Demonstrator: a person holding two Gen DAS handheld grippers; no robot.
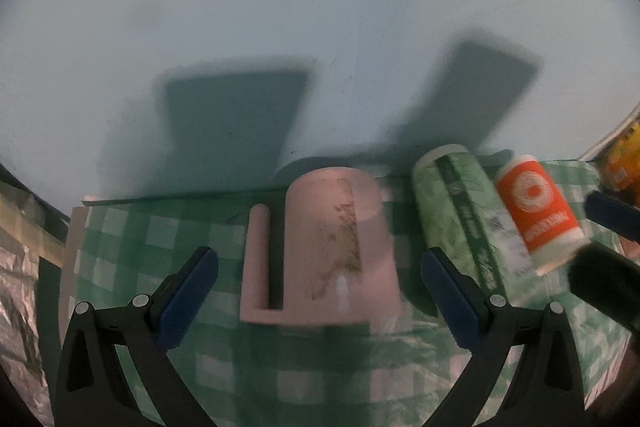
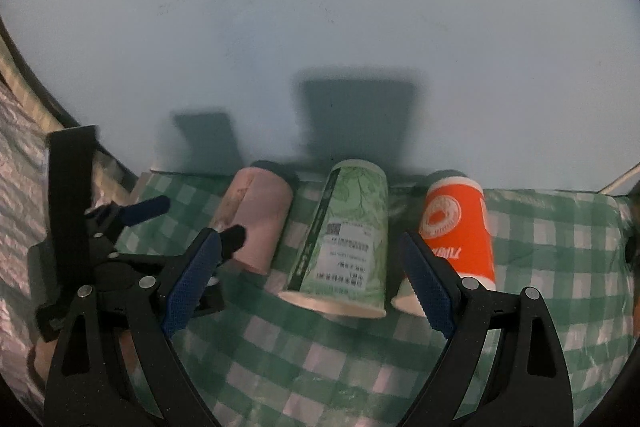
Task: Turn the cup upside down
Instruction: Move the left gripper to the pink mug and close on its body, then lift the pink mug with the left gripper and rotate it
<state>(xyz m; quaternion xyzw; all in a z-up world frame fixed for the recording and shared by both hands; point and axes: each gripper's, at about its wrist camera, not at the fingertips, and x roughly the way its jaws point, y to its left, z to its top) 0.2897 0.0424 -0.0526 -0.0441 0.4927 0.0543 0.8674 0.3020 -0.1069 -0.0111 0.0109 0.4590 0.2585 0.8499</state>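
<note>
Cups already stand mouth-down on the checked worktop (image 2: 320,367) — pink mug (image 1: 336,247), green cup (image 2: 344,239), orange cup (image 2: 460,227) — so with both my left claw (image 1: 320,287) and right claw (image 2: 312,287) spread empty, I judge only backing away remains.

Matt pink plastic mug (image 1: 340,247), scuffed with dark speckles; beside it, printed green paper cup (image 2: 344,243) and smooth orange paper cup (image 2: 460,231); under the mug, soft checked cloth (image 2: 320,367); left of it, crinkled shiny foil (image 1: 20,287).

Three upturned cups (image 2: 340,239) on checked tablecloth (image 2: 320,359).
</note>
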